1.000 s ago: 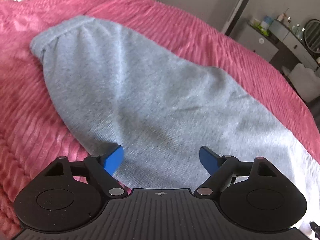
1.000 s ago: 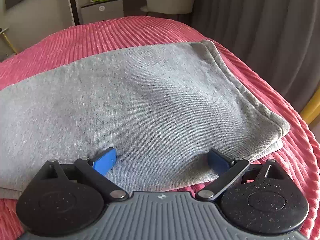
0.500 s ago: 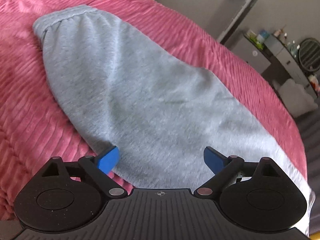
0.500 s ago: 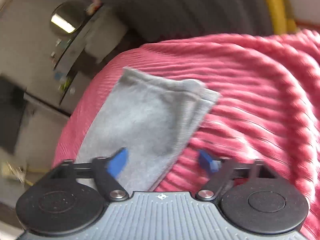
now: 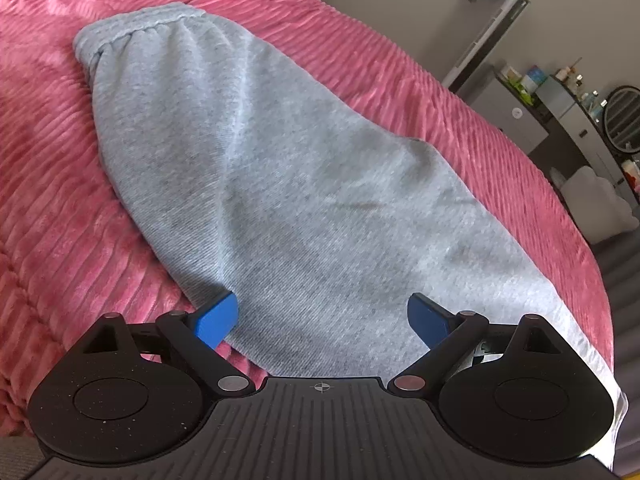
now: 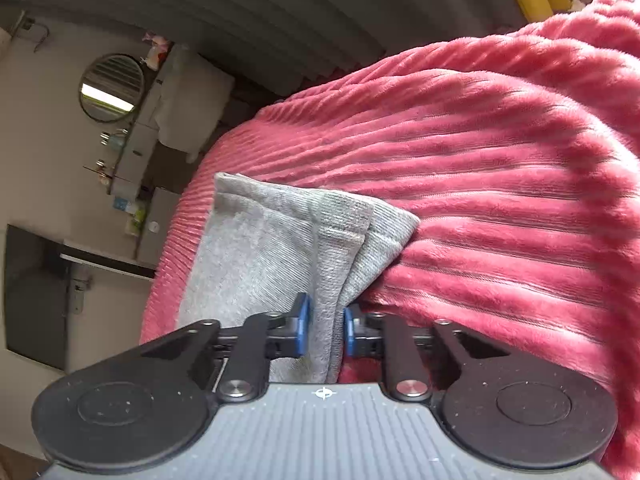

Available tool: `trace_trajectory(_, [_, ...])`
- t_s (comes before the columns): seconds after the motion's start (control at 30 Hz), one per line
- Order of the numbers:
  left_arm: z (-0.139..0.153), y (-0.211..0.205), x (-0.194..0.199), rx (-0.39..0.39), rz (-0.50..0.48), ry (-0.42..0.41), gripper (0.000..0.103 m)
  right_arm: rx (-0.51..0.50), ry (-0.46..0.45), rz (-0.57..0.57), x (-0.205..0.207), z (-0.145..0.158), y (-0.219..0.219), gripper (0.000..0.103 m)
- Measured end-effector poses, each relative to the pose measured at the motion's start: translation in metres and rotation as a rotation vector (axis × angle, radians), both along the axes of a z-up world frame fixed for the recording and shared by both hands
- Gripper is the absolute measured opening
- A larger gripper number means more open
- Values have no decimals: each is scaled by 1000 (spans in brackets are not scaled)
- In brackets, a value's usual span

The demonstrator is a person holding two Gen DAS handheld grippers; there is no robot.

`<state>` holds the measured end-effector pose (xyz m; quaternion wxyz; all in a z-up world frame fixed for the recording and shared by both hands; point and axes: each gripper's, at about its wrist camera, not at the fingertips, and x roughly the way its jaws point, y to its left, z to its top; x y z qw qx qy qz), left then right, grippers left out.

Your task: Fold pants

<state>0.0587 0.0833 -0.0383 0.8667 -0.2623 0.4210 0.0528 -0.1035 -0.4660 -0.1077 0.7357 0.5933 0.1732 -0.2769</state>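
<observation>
Since a second ago my right gripper (image 6: pixel 324 330) rolls sideways; its fingers are closing on the leg cuffs of the grey sweatpants (image 5: pixel 304 200) on the bed (image 5: pixel 52 216). Left gripper (image 5: pixel 322 318) hovers wide open, empty. I should pinch both layers firmly before lifting.

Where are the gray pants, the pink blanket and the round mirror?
gray pants (image 5: pixel 304 200), left wrist view, middle of the fabric.
pink blanket (image 6: pixel 500 184), right wrist view, ribbed top surface.
round mirror (image 6: pixel 111 87), right wrist view, middle of the glass.
</observation>
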Motion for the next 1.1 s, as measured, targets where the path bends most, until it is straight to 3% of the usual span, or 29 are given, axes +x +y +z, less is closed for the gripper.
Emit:
trace_trajectory(0.3, [-2, -3, 3, 17, -1, 12, 96, 17, -69, -13, -6, -10, -1, 17])
trace_trajectory(0.43, [-2, -3, 4, 18, 1, 15, 96, 5, -79, 0, 1, -9, -2, 24])
trace_trajectory(0.67, [-2, -3, 5, 18, 2, 17, 96, -112, -70, 66, 24, 5, 5, 69])
trace_trajectory(0.83, [-3, 0, 3, -3, 10, 13, 96, -173, -40, 70, 36, 10, 10, 77])
trace_trajectory(0.93, [-4, 2, 2, -18, 16, 10, 96, -156, -31, 43, 35, 11, 10, 67])
trace_trajectory(1.0, [-4, 3, 2, -24, 17, 9, 96, -142, 17, 24, 34, 11, 9, 24])
trace_trajectory(1.03, [-4, 3, 2, -27, 18, 9, 96, -131, 43, 12, 31, 10, 7, 15])
trace_trajectory(1.1, [-4, 4, 1, -35, 21, 8, 96, -88, 28, -2, 23, 4, 2, 12])
